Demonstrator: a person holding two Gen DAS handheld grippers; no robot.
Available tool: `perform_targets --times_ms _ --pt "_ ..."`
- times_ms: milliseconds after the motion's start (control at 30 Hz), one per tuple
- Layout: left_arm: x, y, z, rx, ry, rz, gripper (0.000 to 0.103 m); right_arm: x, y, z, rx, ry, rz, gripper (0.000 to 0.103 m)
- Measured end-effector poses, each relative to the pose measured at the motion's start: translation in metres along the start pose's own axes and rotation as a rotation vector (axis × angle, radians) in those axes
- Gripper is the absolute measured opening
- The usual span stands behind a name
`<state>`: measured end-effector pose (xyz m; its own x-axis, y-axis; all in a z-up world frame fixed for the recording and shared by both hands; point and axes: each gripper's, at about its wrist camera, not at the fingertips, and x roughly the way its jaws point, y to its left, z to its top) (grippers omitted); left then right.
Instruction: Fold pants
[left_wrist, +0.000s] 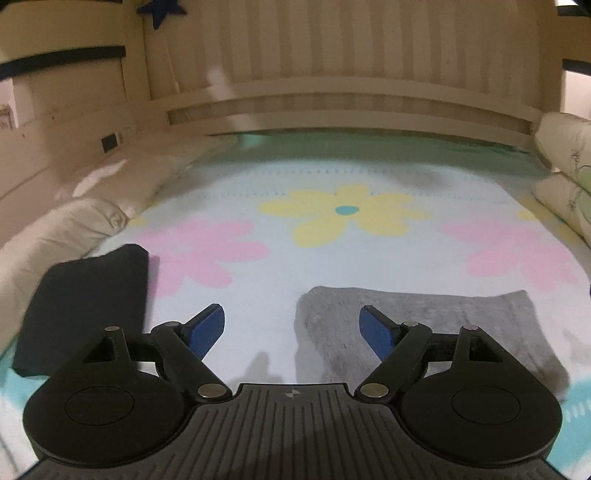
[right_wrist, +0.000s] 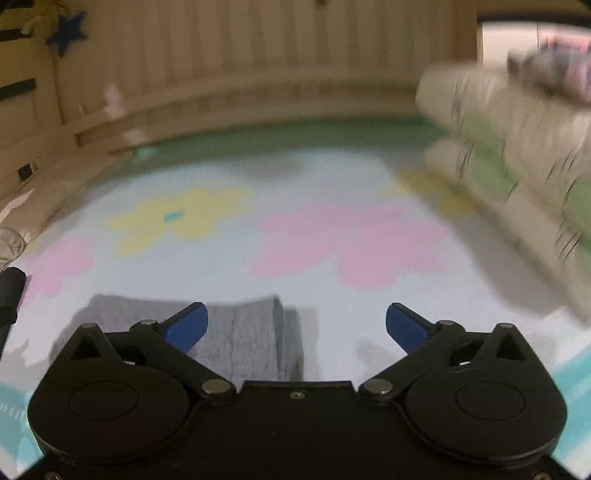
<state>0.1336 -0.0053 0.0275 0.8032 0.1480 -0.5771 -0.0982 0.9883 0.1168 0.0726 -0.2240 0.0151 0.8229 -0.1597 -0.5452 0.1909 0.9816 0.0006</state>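
Grey pants (left_wrist: 436, 325) lie folded into a flat rectangle on the flowered bed sheet (left_wrist: 332, 251), low and right in the left wrist view. My left gripper (left_wrist: 291, 326) is open and empty, just above their left edge. In the right wrist view the same grey pants (right_wrist: 243, 339) lie low and left, under the left finger. My right gripper (right_wrist: 297, 325) is open and empty, beside their right edge.
A folded black garment (left_wrist: 85, 306) lies left of the grey pants. A rolled cream duvet (left_wrist: 74, 221) runs along the left, stacked pillows (left_wrist: 569, 184) at the right. A wooden slatted headboard (left_wrist: 332, 74) closes the far side.
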Motion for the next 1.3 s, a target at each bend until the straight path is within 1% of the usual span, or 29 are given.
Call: perform_targets --times_ms 67,167,233,267,300,333,400,467,600,767,900,967,1300 --pt "-0.014 0.0 -0.002 -0.006 0.013 -0.019 0.08 -0.024 0.002 0.0 -0.056 -0.001 0.021 0.103" --pt "-0.03 0.0 -0.01 -0.015 0.064 -0.053 0.08 -0.051 0.008 -0.007 -0.109 0.08 0.036 0.102" --pt "-0.041 0.001 -0.019 -0.024 0.08 -0.071 0.08 -0.069 0.012 -0.016 -0.113 0.109 0.059 0.102" --pt "-0.047 0.001 -0.024 -0.032 0.085 -0.08 0.08 -0.074 0.018 -0.015 -0.11 0.111 0.061 0.102" --pt "-0.049 0.002 -0.028 -0.04 0.089 -0.084 0.08 -0.084 0.02 -0.021 -0.106 0.11 0.056 0.102" --pt "-0.054 0.004 -0.032 -0.047 0.092 -0.091 0.08 -0.086 0.024 -0.02 -0.104 0.108 0.052 0.102" --pt "-0.067 0.005 -0.04 -0.054 0.089 -0.107 0.08 -0.095 0.028 -0.028 -0.104 0.12 0.054 0.102" --pt "-0.074 0.005 -0.047 -0.059 0.081 -0.105 0.08 -0.103 0.03 -0.032 -0.092 0.14 0.069 0.102" --pt "-0.078 0.003 -0.058 -0.061 0.082 -0.076 0.08 -0.106 0.032 -0.042 -0.057 0.131 0.064 0.102" --pt "-0.07 0.002 -0.064 -0.064 0.11 -0.081 0.08 -0.099 0.035 -0.055 -0.052 0.179 0.038 0.102" --pt "-0.064 0.002 -0.069 -0.063 0.132 -0.091 0.08 -0.093 0.039 -0.06 -0.066 0.192 0.015 0.102" --pt "-0.064 0.001 -0.07 -0.056 0.131 -0.082 0.08 -0.092 0.041 -0.063 -0.074 0.19 0.006 0.102" --pt "-0.06 -0.005 -0.075 -0.007 0.149 -0.081 0.08 -0.088 0.05 -0.068 -0.096 0.216 0.028 0.102"
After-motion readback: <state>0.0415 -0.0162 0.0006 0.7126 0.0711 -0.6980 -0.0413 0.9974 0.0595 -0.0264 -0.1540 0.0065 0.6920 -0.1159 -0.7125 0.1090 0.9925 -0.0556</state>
